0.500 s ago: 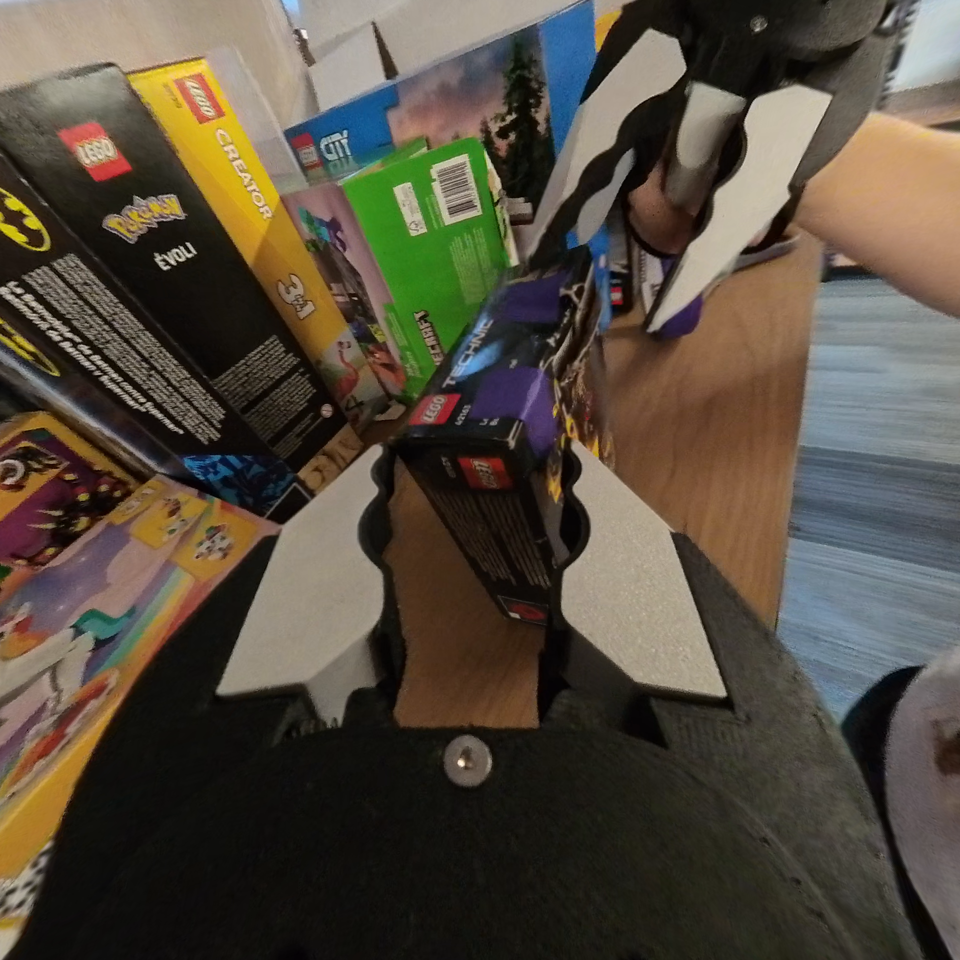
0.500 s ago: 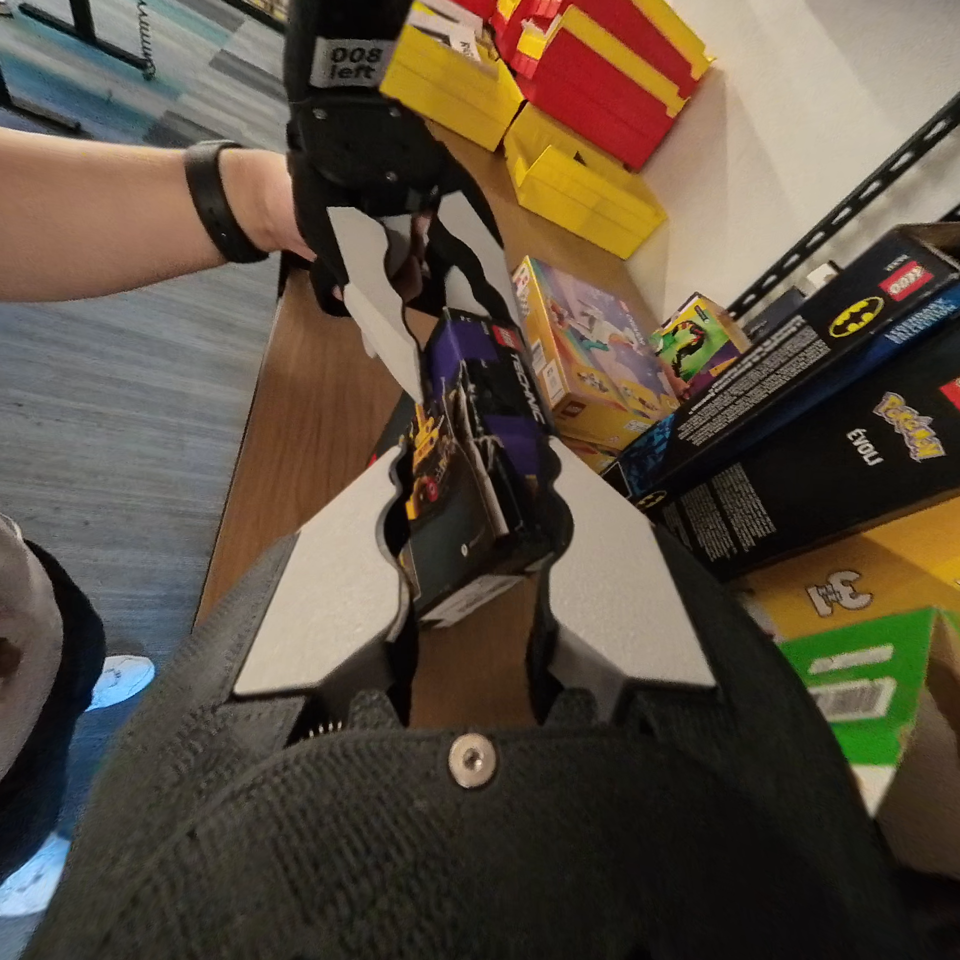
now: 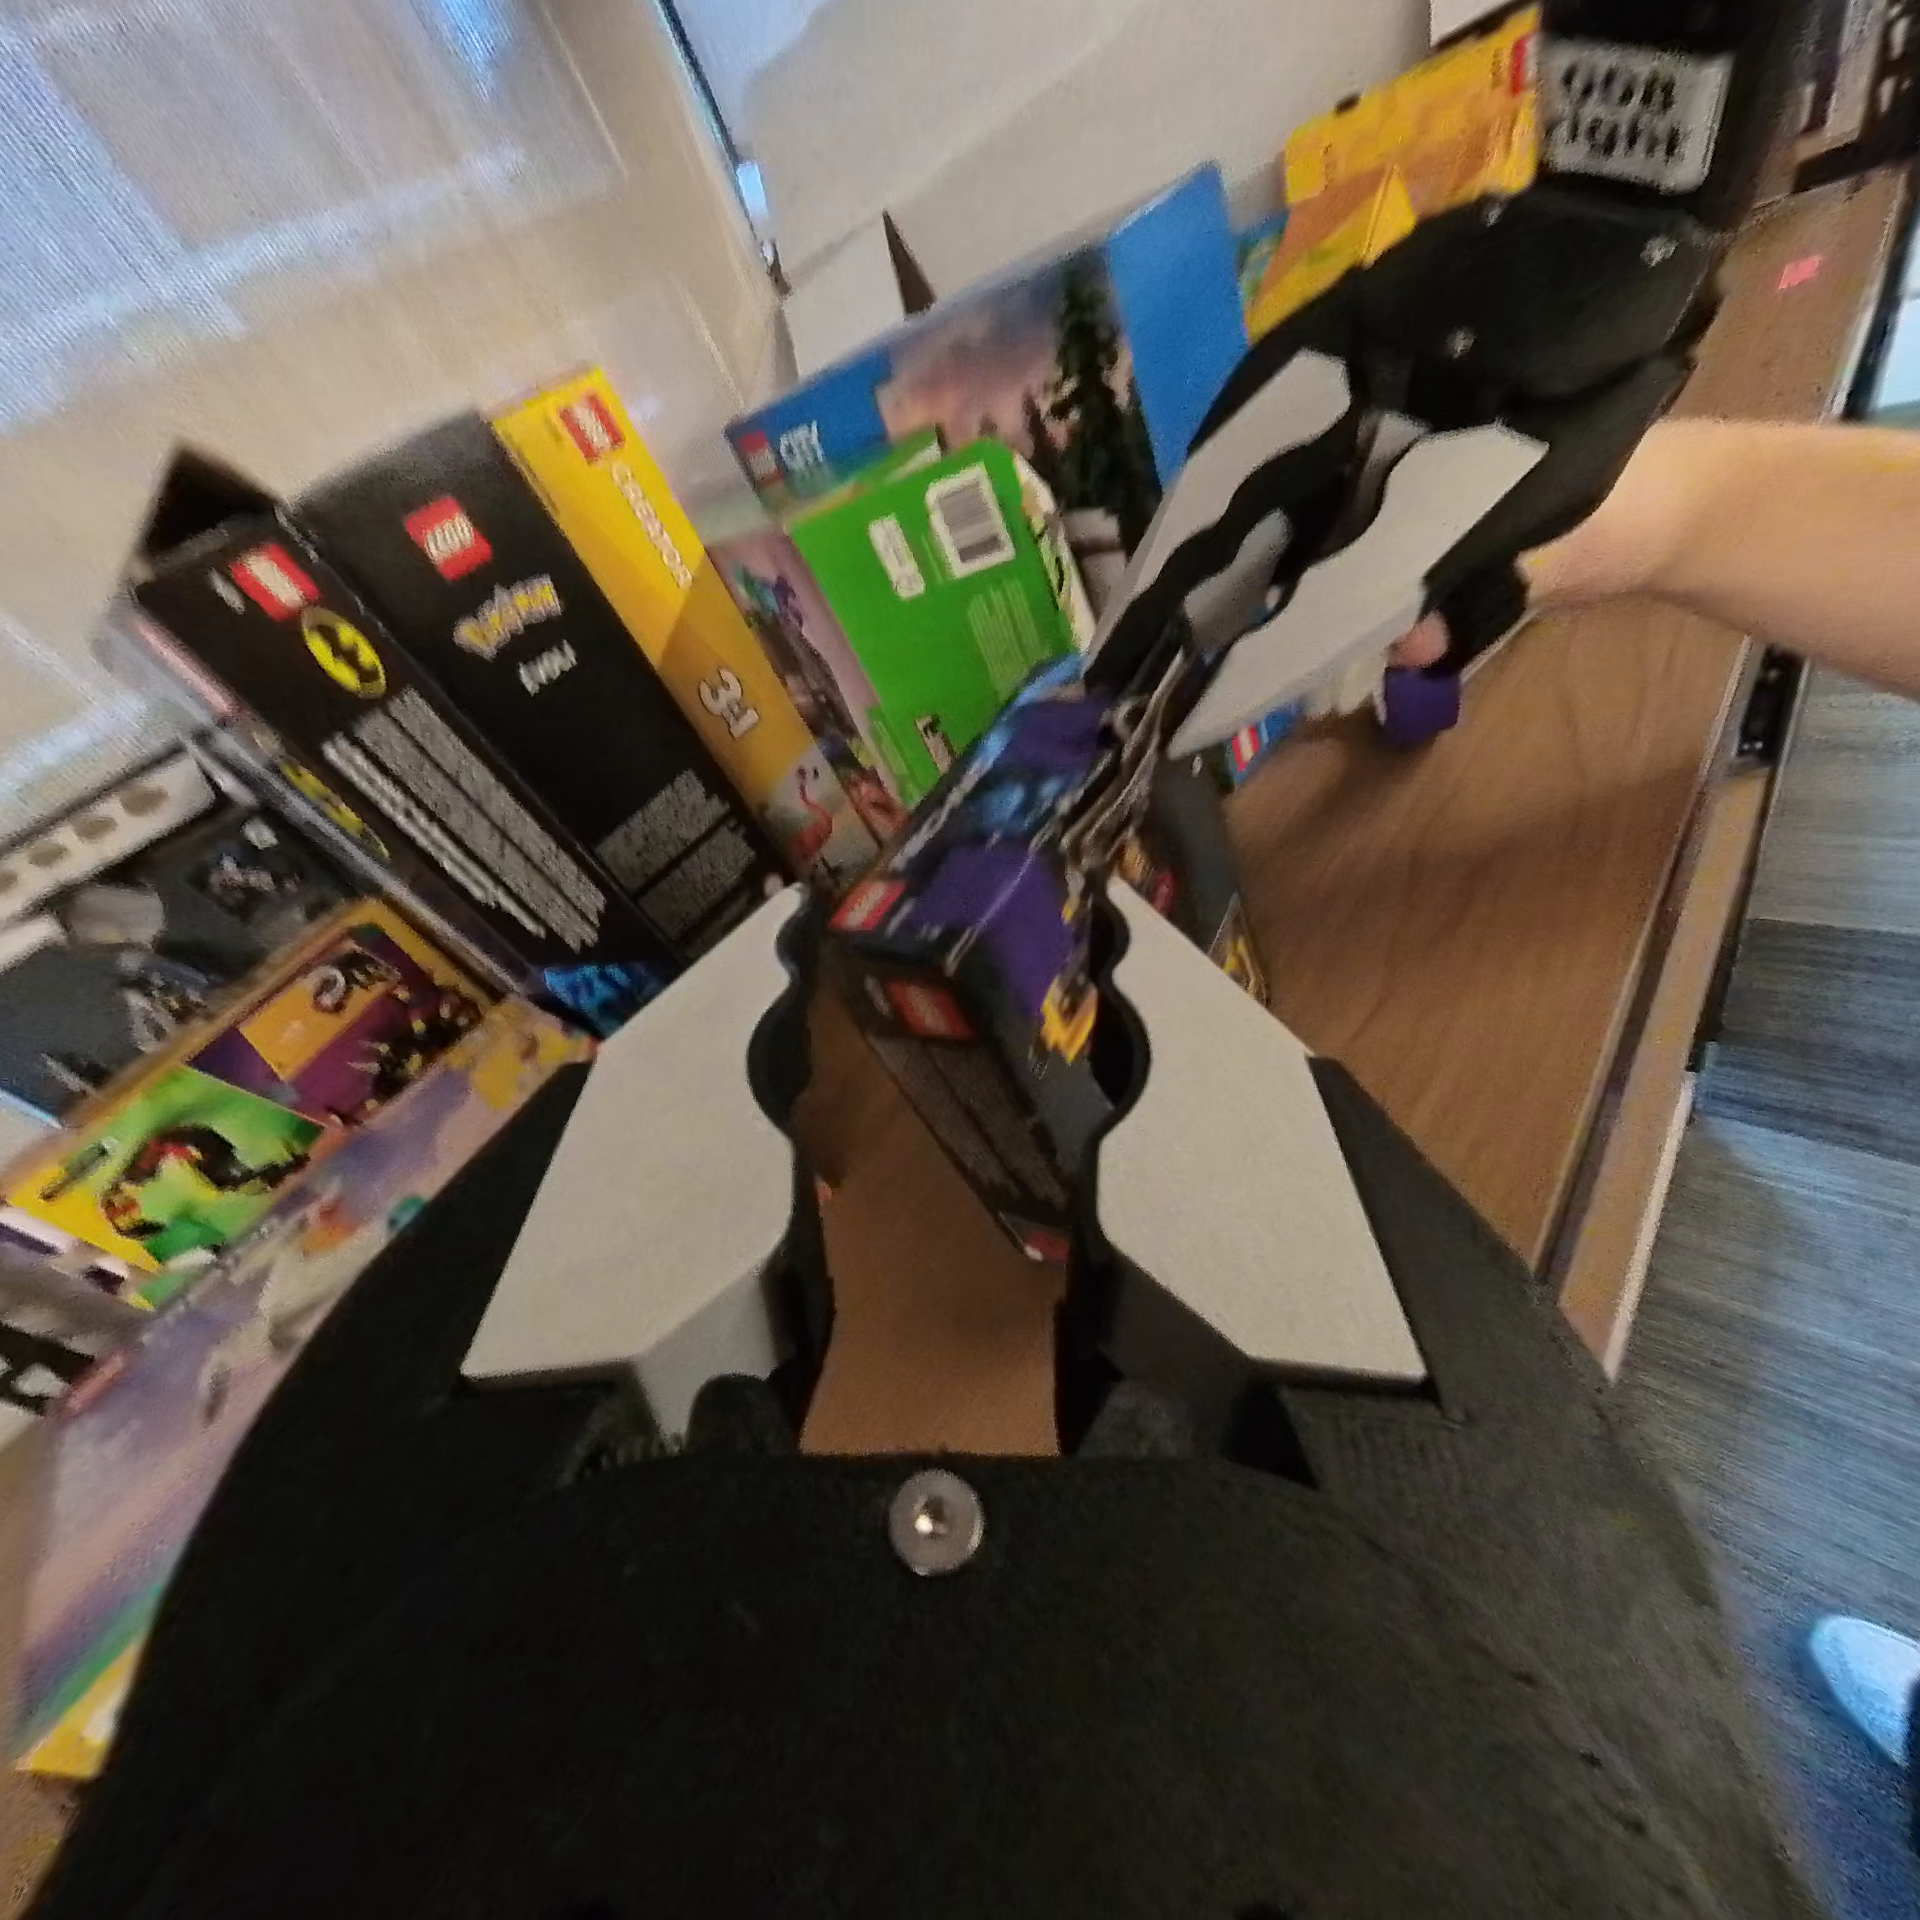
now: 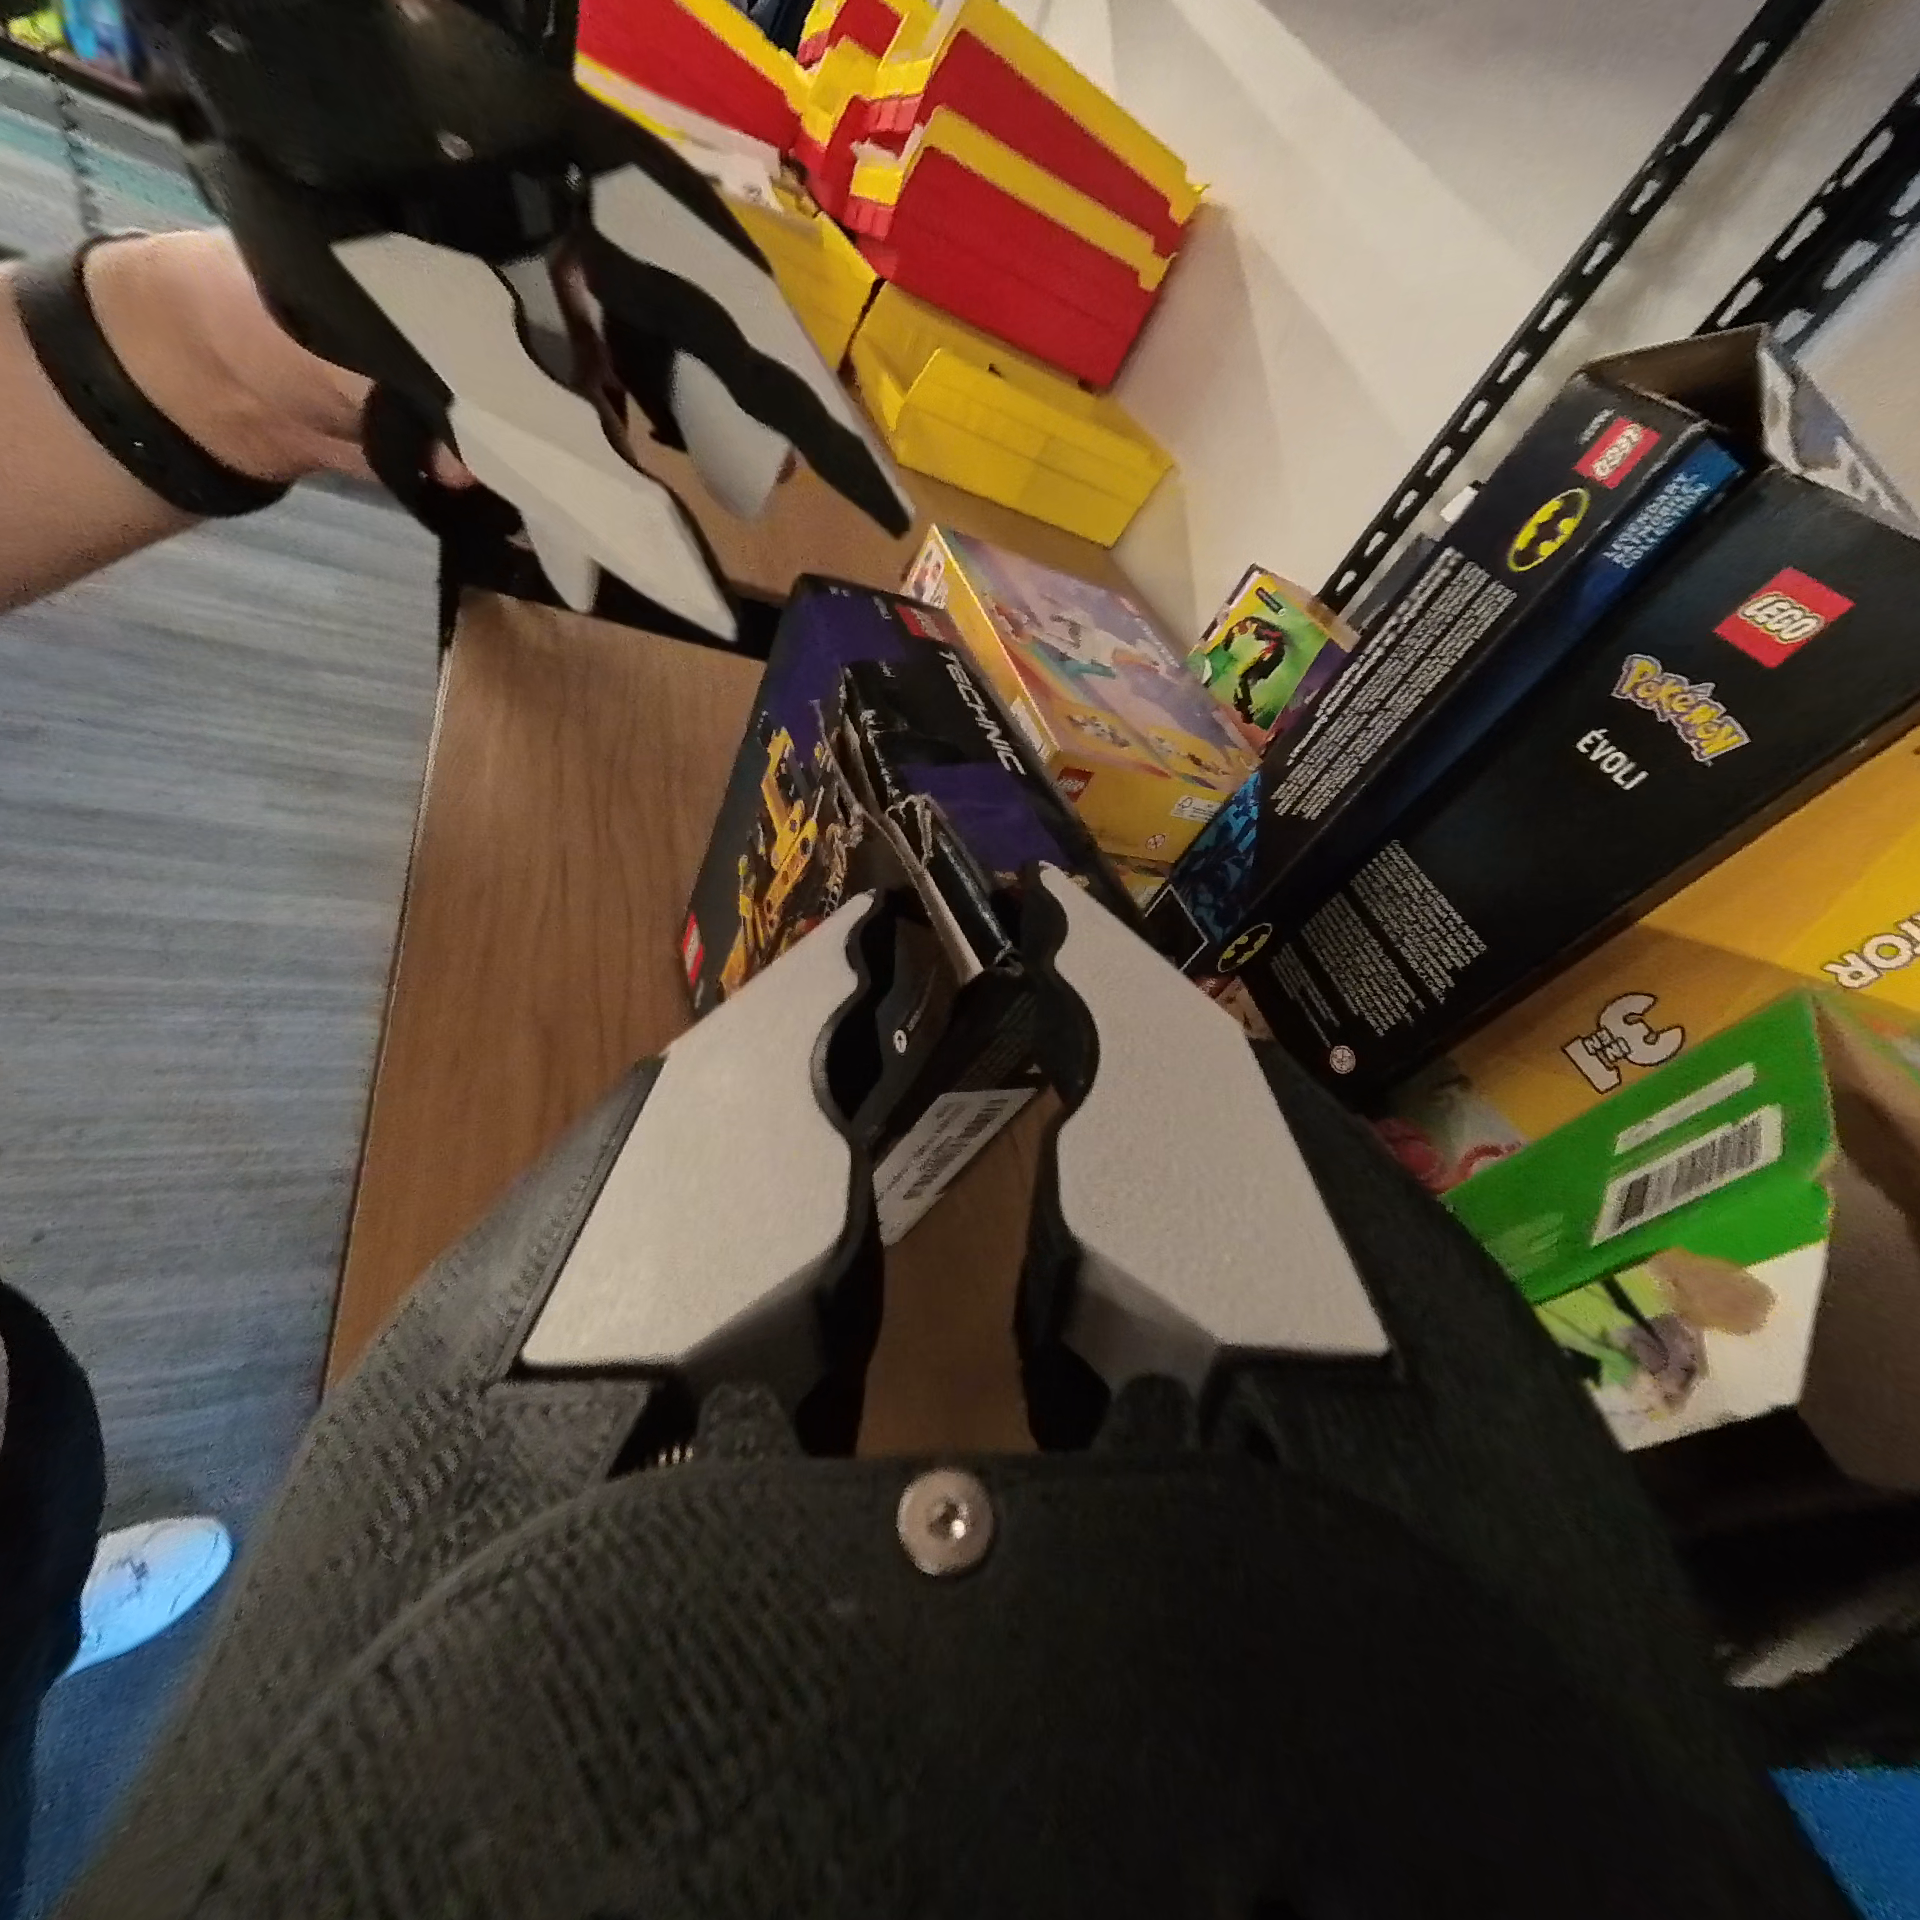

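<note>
A black and purple toy box (image 3: 987, 935) stands tilted on the wooden table (image 3: 1403, 883). In the right wrist view the box (image 4: 769, 831) shows a yellow vehicle on its side. My right gripper (image 4: 956, 894) is shut on its near end, where a cardboard flap edge shows. It also shows in the left wrist view (image 3: 1138, 707), pinching the far end. My left gripper (image 3: 951, 899) is open. The box end shows between its fingers with a gap on the left side. Seen from the right wrist view (image 4: 805, 571), its tips sit just above the box's far end.
A leaning row of black (image 3: 436, 727), yellow (image 3: 665, 582), green (image 3: 935, 582) and blue (image 3: 987, 395) boxes lines the wall side. Flat boxes (image 3: 260, 1091) lie at the left. Red and yellow bins (image 4: 987, 208) stand at the table's far end. The table edge (image 3: 1662, 1039) drops to carpet. One gripper's finger ends stand about 8 centimetres off the other's.
My left gripper has drawn back and up off the box end it straddled. My right gripper's fingers have come closer together on the near end. Both views have swung.
</note>
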`<state>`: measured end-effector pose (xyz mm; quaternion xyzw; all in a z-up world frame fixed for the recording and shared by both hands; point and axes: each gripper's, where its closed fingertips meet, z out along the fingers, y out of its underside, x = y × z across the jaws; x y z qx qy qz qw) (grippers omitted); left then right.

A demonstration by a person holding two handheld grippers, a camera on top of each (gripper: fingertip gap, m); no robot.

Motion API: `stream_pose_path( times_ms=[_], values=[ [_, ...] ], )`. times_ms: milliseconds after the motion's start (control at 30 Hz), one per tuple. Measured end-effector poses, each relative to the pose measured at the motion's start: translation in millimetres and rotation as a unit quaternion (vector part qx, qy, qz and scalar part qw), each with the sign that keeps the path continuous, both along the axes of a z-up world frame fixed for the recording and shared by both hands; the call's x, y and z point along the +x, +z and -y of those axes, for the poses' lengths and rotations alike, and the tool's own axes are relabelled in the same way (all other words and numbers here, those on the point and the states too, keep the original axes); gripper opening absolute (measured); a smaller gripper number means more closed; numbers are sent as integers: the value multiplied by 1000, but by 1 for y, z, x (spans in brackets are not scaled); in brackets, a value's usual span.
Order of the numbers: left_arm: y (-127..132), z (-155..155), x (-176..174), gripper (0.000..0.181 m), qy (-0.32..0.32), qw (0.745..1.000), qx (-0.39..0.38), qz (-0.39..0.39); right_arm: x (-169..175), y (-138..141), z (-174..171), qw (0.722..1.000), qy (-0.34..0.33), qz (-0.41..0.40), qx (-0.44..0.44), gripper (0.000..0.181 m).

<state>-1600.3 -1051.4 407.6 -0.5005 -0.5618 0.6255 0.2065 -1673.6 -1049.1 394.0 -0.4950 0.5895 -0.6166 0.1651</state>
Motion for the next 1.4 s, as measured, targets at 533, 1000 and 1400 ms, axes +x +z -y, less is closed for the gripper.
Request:
stream_pose_path(
  times_ms=[533, 1000, 1400],
  values=[
    [-14, -16, -83, 27, -86, 964, -191, 165, -8, 6, -15, 987, -85, -59, -119, 21],
    [-16, -17, -81, 18, -102, 969, -175, 144, -6, 0, -18, 963, -87, -154, -204, 18],
    [-15, -14, -82, 19, -76, 959, -218, 166, -12, 14, -19, 969, -65, -129, -199, 20]
  ],
)
